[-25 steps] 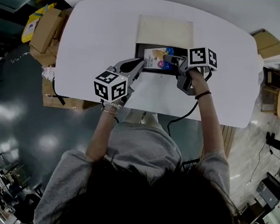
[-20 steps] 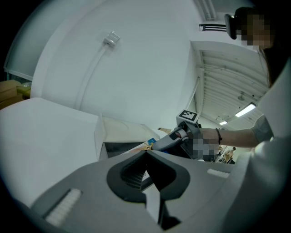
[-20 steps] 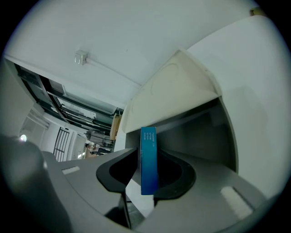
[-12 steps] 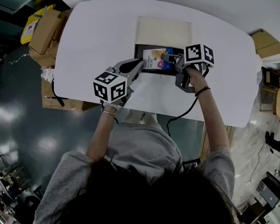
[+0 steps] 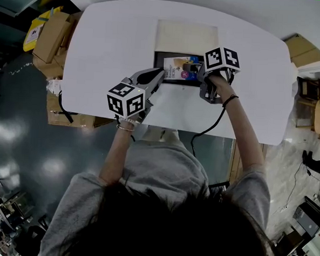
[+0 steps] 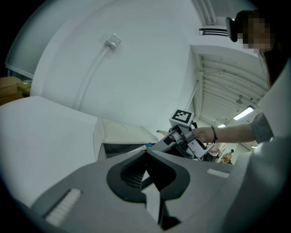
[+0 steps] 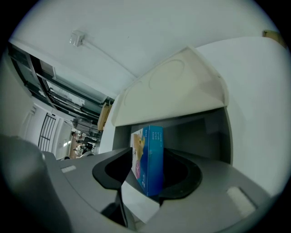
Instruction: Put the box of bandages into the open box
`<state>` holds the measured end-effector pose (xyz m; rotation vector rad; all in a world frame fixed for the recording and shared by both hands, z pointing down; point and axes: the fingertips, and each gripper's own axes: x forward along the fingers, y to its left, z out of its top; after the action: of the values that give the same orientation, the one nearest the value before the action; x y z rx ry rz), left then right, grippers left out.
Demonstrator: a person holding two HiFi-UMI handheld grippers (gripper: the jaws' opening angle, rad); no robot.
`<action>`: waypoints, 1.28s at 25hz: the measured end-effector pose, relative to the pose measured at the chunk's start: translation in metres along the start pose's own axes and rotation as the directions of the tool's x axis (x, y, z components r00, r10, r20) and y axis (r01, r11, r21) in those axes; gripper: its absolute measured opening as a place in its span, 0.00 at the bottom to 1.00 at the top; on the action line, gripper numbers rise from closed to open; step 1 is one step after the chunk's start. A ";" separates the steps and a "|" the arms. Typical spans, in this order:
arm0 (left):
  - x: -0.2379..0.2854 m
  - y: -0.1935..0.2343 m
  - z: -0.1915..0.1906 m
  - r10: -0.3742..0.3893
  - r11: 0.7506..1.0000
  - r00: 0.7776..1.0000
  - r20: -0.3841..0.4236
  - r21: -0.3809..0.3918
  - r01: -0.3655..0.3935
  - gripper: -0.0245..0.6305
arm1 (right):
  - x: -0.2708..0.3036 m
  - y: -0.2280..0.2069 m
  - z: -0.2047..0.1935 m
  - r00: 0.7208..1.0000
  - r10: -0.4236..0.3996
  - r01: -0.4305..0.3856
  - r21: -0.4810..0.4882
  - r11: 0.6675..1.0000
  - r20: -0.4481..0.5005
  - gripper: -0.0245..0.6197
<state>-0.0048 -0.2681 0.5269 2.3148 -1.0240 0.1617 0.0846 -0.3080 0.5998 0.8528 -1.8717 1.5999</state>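
**Right gripper (image 5: pixel 198 73) letting go, left gripper (image 5: pixel 155 76) closed and empty**

On the right, has just been spreading its jaws, with the bandage box (image 7: pixel 149 154) between them, pads off it, down inside the open box (image 7: pixel 213 132). Looks light, stiff-walled, glossy (crushable if pinched hard); best taken across the broad faces. Rests on a smooth white table (image 5: pixel 111 40); cardboard cartons (image 5: pixel 52 31) on the dark shiny floor (image 5: pixel 19 132) beside.

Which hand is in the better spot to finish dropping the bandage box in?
Right. The bandage box stands between the right gripper's jaws, already inside the open box. Those jaws have just been opening. The left gripper sits outside it, empty.
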 end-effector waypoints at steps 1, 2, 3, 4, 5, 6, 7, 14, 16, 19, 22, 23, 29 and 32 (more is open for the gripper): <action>0.000 0.000 0.000 -0.001 1.000 1.000 -0.001 0.001 0.001 0.03 | 0.001 -0.001 0.000 1.000 -0.013 0.013 -0.006 1.000 -0.004 0.37; 0.000 0.000 0.000 -0.001 1.000 1.000 -0.001 0.001 0.001 0.03 | 0.002 -0.003 0.000 1.000 -0.026 0.025 -0.013 1.000 -0.007 0.37; 0.000 0.000 0.000 -0.002 1.000 1.000 -0.002 0.002 0.002 0.03 | 0.003 -0.004 0.001 0.999 -0.040 0.040 -0.022 0.999 -0.009 0.37; 0.001 0.001 -0.001 -0.003 1.000 1.000 -0.002 0.001 0.003 0.03 | 0.004 -0.006 0.001 0.998 -0.057 0.056 -0.033 0.998 -0.012 0.38; 0.001 0.000 -0.001 -0.003 1.000 1.000 -0.002 0.000 0.003 0.03 | 0.004 -0.008 0.001 0.997 -0.073 0.073 -0.044 0.996 -0.016 0.38; 0.000 0.000 -0.001 -0.004 1.000 1.000 -0.003 -0.001 0.004 0.03 | 0.005 -0.009 0.001 0.996 -0.088 0.087 -0.052 0.995 -0.021 0.38; 0.000 0.001 -0.001 -0.004 1.000 1.000 -0.003 -0.001 0.004 0.03 | 0.006 -0.011 0.001 0.995 -0.100 0.098 -0.059 0.993 -0.026 0.39; 0.000 0.001 -0.001 -0.006 1.000 1.000 -0.004 0.001 0.006 0.03 | 0.011 -0.014 -0.002 0.987 -0.151 0.144 -0.099 0.985 -0.060 0.41; 0.000 0.001 -0.001 -0.007 1.000 1.000 -0.003 0.002 0.007 0.03 | 0.012 -0.016 -0.003 0.983 -0.173 0.164 -0.116 0.980 -0.067 0.42; 0.001 0.000 0.000 -0.008 1.000 1.000 -0.003 0.004 0.008 0.03 | 0.014 -0.018 -0.004 0.976 -0.201 0.189 -0.139 0.972 -0.079 0.43; 0.002 -0.002 0.001 -0.011 1.000 1.000 -0.006 0.012 0.011 0.03 | 0.016 -0.020 -0.004 0.970 -0.229 0.214 -0.164 0.963 -0.079 0.45; 0.002 -0.002 0.001 -0.012 1.000 1.000 -0.006 0.014 0.012 0.03 | 0.016 -0.021 -0.004 0.968 -0.237 0.222 -0.169 0.960 -0.077 0.45; -0.002 -0.004 0.008 -0.009 1.000 1.000 0.008 0.025 0.009 0.03 | 0.016 -0.025 -0.006 0.955 -0.288 0.272 -0.184 0.945 -0.065 0.46; -0.002 -0.004 0.010 -0.009 1.000 1.000 0.012 0.027 0.009 0.03 | 0.016 -0.026 -0.005 0.950 -0.308 0.292 -0.190 0.937 -0.056 0.46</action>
<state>-0.0048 -0.2699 0.5165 2.3467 -1.0228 0.1586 0.0937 -0.3074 0.6292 0.9251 -1.7007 1.2423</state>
